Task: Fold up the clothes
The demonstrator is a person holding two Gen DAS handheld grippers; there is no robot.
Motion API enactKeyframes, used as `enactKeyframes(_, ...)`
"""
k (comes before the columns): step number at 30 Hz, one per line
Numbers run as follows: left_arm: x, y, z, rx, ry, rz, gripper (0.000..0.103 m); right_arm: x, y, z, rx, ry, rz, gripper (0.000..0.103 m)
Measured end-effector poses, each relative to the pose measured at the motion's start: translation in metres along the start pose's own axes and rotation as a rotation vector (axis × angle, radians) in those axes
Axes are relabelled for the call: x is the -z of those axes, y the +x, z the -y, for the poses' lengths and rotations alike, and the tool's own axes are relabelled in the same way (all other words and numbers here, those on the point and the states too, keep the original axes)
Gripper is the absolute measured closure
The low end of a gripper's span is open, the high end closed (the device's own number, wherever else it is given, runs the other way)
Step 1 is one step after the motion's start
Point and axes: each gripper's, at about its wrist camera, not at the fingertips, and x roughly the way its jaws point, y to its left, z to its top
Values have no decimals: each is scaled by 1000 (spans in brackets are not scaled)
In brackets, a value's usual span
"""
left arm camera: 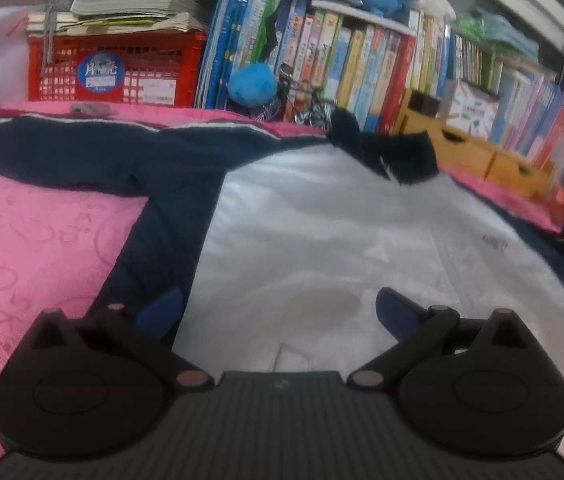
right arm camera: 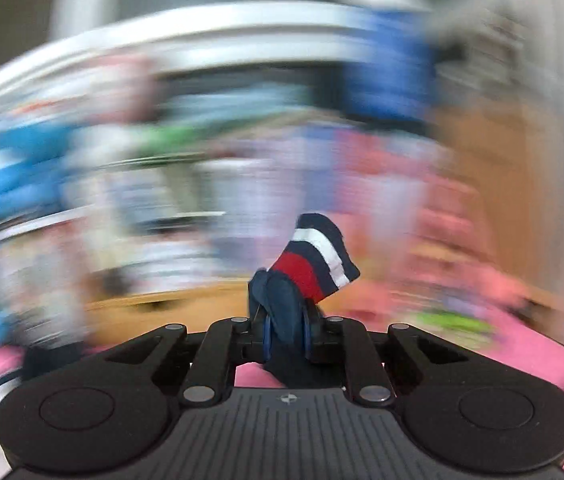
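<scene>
Through the left wrist camera, the left gripper (left arm camera: 277, 312) is hovering with jaws spread wide and empty over the white-and-navy jacket (left arm camera: 322, 232) lying flat on the pink bedcover (left arm camera: 33, 240). Only the right wrist camera is showing the right gripper (right arm camera: 286, 332) pinching the striped cuff (right arm camera: 318, 264) between near-closed jaws; its heavily blurred background suggests fast motion, so the cuff may be slipping free.
</scene>
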Motion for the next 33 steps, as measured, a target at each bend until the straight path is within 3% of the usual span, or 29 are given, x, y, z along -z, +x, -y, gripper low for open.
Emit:
enactKeyframes(3,0,-2,-5,26,-33,14,0,11,7,-99,-217,-121,-43,85)
enactKeyframes(5,0,-3,-9,41,-53,21,0,35,25,-147,-304,-174,-145,80)
enactKeyframes(7,0,-5,-12,57,-71,27,0,57,36,-180,-374,-232,-252,59)
enactKeyframes(8,0,-5,-14,66,-78,29,0,65,33,-187,-401,-254,-275,40)
enactKeyframes(9,-1,-6,-15,80,-81,27,0,72,30,-194,-429,-276,-298,31)
enactKeyframes(13,-17,-15,-10,144,-25,49,0,82,5,-185,-482,-310,-305,11)
enactKeyframes(17,-54,-19,14,295,9,86,0,74,-20,-129,-394,-268,-264,5)
enactKeyframes(21,-71,25,38,359,-137,-54,0,81,-37,-73,-228,-230,-235,4)
enactKeyframes(24,-70,53,55,391,-180,-85,0,93,-46,-39,-142,-204,-245,4)
enactKeyframes(26,-68,69,71,366,-151,-70,0,100,-50,-25,-102,-207,-245,4)
enactKeyframes(28,-66,90,83,267,-118,-99,1,105,-55,-12,-56,-222,-237,3)
enactKeyframes(29,-65,101,87,228,-114,-130,14,106,-56,-7,-32,-229,-232,3)
enactKeyframes(30,-63,106,91,191,-95,-122,35,107,-58,-3,-10,-234,-228,3)
enactKeyframes(32,-64,108,98,143,-63,-116,57,109,-54,4,28,-241,-220,2)
enactKeyframes(33,-66,108,97,149,-75,-124,63,110,-52,7,34,-242,-221,2)
